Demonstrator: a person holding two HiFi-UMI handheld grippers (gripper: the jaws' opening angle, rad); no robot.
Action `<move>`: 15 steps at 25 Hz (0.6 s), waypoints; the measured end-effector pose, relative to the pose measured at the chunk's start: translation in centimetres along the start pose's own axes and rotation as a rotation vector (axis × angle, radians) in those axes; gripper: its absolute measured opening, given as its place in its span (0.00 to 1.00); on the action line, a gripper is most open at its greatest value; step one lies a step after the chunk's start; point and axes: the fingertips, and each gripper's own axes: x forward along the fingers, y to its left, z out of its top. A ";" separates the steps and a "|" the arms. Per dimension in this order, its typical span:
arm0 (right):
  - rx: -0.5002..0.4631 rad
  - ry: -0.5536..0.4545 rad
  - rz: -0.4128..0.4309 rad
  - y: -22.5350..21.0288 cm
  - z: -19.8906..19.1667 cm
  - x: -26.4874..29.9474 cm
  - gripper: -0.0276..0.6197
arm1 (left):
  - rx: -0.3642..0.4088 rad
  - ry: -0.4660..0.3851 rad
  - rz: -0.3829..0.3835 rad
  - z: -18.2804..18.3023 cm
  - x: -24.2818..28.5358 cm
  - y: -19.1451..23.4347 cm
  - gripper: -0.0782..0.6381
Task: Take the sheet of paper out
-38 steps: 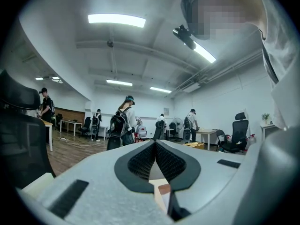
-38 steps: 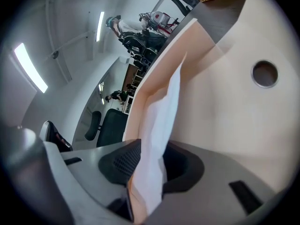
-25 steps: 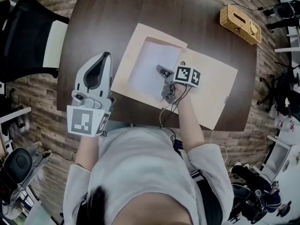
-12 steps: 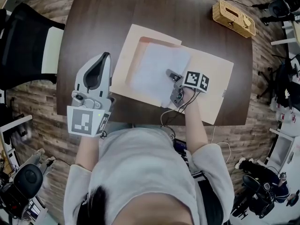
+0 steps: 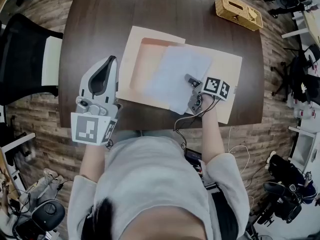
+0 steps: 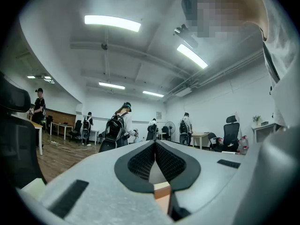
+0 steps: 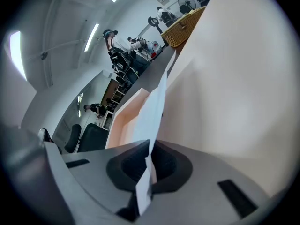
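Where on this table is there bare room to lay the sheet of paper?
Bare tabletop runs left of the open folder and along the far edge up to the wicker basket. The middle is crowded: folder, sheet of paper, right gripper.

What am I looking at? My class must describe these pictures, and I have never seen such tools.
A person holds a two-jaw gripper in each hand. One picture comes from a head camera looking down; the other two from cameras on the grippers. On the dark table lie an open tan folder and a wicker box. The right gripper has its jaws shut on the white sheet of paper, which lies across the folder. The left gripper, jaws together, holds nothing.
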 end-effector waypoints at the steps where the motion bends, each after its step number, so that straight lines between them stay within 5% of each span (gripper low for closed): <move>1: -0.005 -0.007 -0.007 -0.2 0.1 -0.4 0.06 | 0.000 -0.001 -0.006 0.0 0.0 -0.2 0.12; 15: -0.035 -0.177 -0.090 -2.1 0.6 -7.4 0.06 | -0.024 -0.034 -0.091 1.2 -1.0 -2.4 0.12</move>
